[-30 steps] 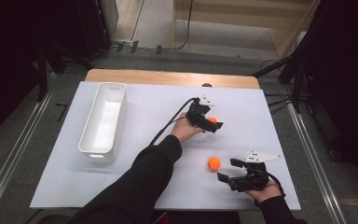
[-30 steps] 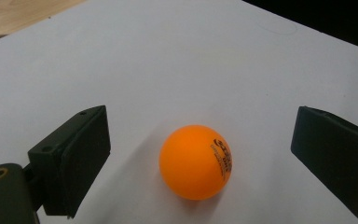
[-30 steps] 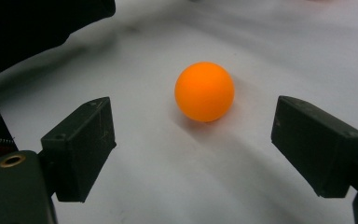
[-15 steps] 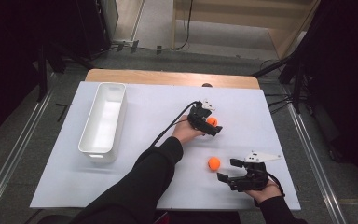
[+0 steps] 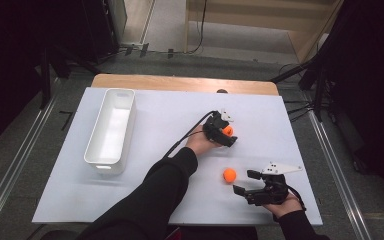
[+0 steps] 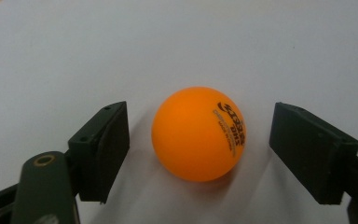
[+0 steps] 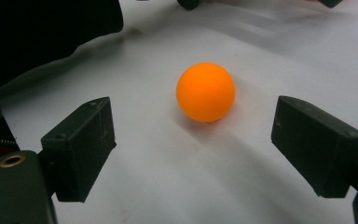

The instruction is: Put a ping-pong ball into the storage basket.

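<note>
Orange far ball (image 6: 198,134) now sits between the wide-open left tongs (image 5: 226,134), untouched after they inched nearer; right tongs (image 5: 243,183) gape, empty, beside near ball (image 5: 229,174). Ready to close.

light: bright, even overhead | shadows: soft under balls | blur: far edge, right gripper view | surroundings: dark

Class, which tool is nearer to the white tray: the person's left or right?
Left. The left tool sits mid-table, right of the white tray; the right tool lies farther right, at the near edge.
</note>
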A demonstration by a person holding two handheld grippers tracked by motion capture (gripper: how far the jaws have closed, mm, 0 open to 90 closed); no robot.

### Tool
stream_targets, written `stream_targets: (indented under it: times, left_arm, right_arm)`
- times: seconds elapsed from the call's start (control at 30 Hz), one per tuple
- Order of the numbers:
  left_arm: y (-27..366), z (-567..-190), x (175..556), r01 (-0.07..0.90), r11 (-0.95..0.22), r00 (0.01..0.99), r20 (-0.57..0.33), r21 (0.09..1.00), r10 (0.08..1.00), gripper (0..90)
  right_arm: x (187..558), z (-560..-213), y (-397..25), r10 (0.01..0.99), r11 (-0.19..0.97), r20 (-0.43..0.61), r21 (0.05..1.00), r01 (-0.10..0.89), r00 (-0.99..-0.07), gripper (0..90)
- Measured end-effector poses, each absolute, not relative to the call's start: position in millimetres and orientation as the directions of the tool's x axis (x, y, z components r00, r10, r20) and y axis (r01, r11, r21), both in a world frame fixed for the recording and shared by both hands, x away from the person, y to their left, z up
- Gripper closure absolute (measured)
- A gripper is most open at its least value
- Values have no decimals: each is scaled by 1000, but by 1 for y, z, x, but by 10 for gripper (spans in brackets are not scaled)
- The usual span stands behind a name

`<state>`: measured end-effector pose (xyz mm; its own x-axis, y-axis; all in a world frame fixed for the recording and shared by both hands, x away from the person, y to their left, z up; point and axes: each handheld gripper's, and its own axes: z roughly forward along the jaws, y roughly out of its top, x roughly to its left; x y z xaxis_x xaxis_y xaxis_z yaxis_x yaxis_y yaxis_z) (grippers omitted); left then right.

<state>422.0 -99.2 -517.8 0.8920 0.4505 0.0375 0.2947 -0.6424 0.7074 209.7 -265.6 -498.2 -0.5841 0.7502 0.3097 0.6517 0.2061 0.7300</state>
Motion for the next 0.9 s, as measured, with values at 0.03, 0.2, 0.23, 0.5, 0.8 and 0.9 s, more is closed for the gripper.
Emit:
stream_targets:
  times: [0.03,0.2,0.23,0.5,0.8,0.9]
  left_arm:
    - [-100,-518,422,294,-642,890,43,708,454,247]
    - [-99,-518,423,313,-635,883,31,707,469,280]
    - [-99,-518,423,313,-634,882,32,707,470,291]
    - [-98,-518,423,310,-629,885,25,713,465,365]
    - [-97,-517,421,297,-626,891,26,721,454,499]
    - [-97,-517,421,298,-626,891,25,721,453,502]
  right_arm:
    - [210,-498,-266,750,205,310,730,651,-584,120]
    - [209,-498,-266,750,209,307,731,650,-586,120]
    - [210,-498,-266,750,211,302,734,646,-588,120]
    - [210,-498,-265,755,216,298,728,651,-584,120]
    - [210,-499,-266,756,219,292,730,647,-586,120]
    - [210,-499,-265,754,220,297,726,651,-586,120]
